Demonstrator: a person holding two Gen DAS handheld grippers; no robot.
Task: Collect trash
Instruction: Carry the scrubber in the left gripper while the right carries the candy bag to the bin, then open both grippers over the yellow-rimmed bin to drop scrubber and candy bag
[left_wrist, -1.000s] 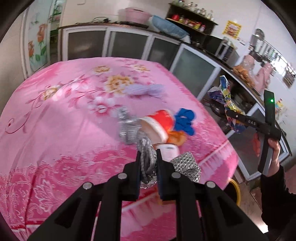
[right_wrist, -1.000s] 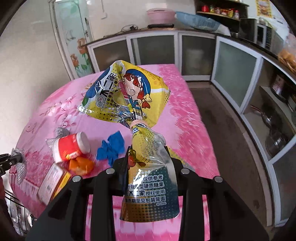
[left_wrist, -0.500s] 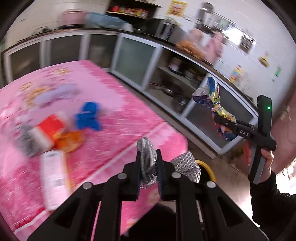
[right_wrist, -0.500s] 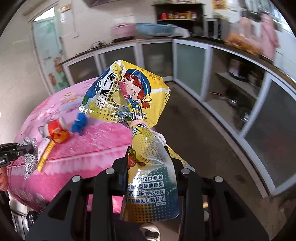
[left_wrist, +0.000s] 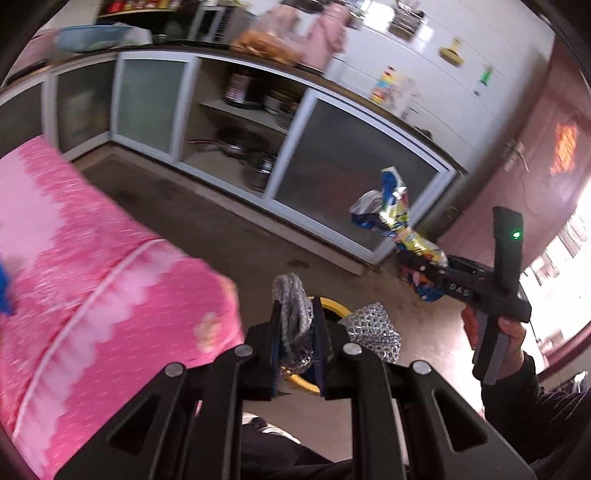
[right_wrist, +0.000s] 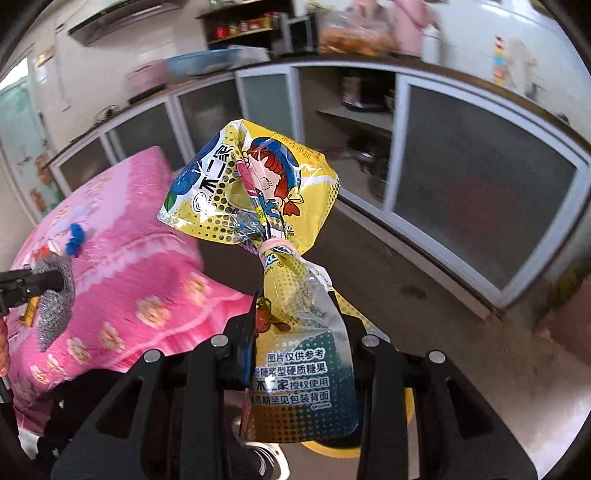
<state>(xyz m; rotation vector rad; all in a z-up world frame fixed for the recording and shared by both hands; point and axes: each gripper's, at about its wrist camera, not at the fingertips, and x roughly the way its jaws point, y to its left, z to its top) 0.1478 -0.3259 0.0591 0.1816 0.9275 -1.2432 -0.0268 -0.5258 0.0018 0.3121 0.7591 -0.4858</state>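
My left gripper (left_wrist: 297, 314) is shut on a crumpled silver wrapper (left_wrist: 291, 314), held in the air past the table's edge, above a yellow-rimmed bin (left_wrist: 334, 306) on the floor. The silver wrapper also shows in the right wrist view (right_wrist: 55, 295). My right gripper (right_wrist: 295, 317) is shut on a yellow candy bag (right_wrist: 255, 192) tied with a pink band, held over the floor; a yellow rim (right_wrist: 328, 448) shows below it. The bag also shows in the left wrist view (left_wrist: 395, 218), to the right of my left gripper.
The table with its pink floral cloth (left_wrist: 92, 277) is at the left; blue trash (right_wrist: 74, 236) and other blurred bits lie on it. Grey glass-door cabinets (left_wrist: 332, 177) with pots line the far side of the brown floor (left_wrist: 221, 221). A dark red door (left_wrist: 535, 155) is at right.
Both grippers have swung right, away from the table and out over the floor, each still holding its trash. The table has slid to the left of both views.
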